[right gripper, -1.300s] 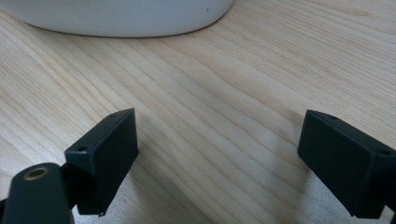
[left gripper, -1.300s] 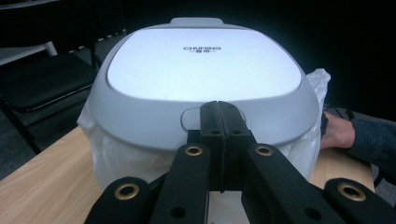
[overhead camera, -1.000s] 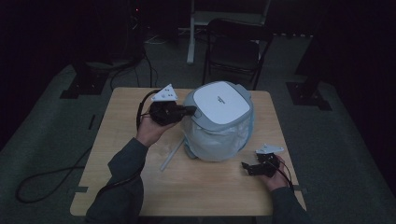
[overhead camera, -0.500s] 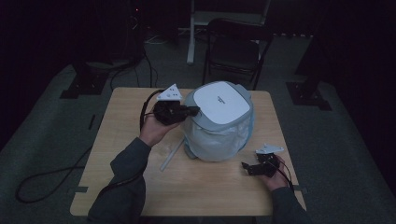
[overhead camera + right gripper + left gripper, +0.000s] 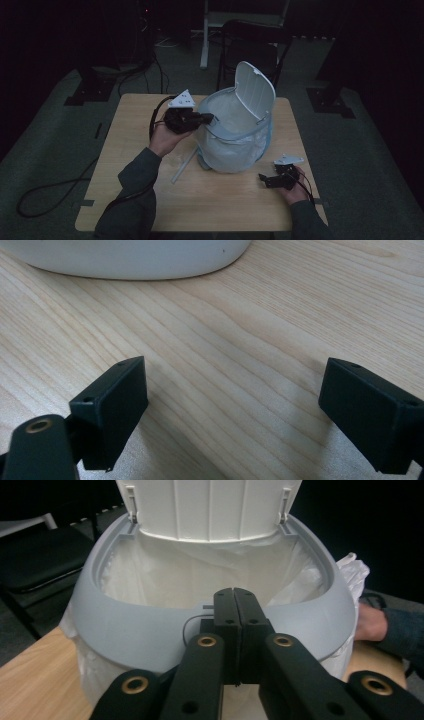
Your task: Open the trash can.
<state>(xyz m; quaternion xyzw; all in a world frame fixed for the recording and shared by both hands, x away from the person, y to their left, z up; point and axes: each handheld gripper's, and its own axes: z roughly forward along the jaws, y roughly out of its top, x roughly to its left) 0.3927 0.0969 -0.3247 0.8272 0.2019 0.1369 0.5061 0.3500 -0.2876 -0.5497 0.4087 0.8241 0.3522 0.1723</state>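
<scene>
- The left tool (image 5: 209,119) sits at the near rim of the bin (image 5: 235,145), its jaws pressed together with nothing between them, having just parted slightly
- The bin stands mid-surface (image 5: 125,145), lid (image 5: 255,95) raised upright, white liner (image 5: 200,575) inside
- The right tool (image 5: 265,180) rests low beside the bin's base, jaws wide apart, empty

High view: fixed above the person's side, facing forward and down over the whole light wooden table (image 5: 150,210). Left gripper view: close, level, facing the pale grey lidded plastic bin (image 5: 125,630) with white liner. Right gripper view: very close, low over tabletop. All three views share bin and tabletop.
</scene>
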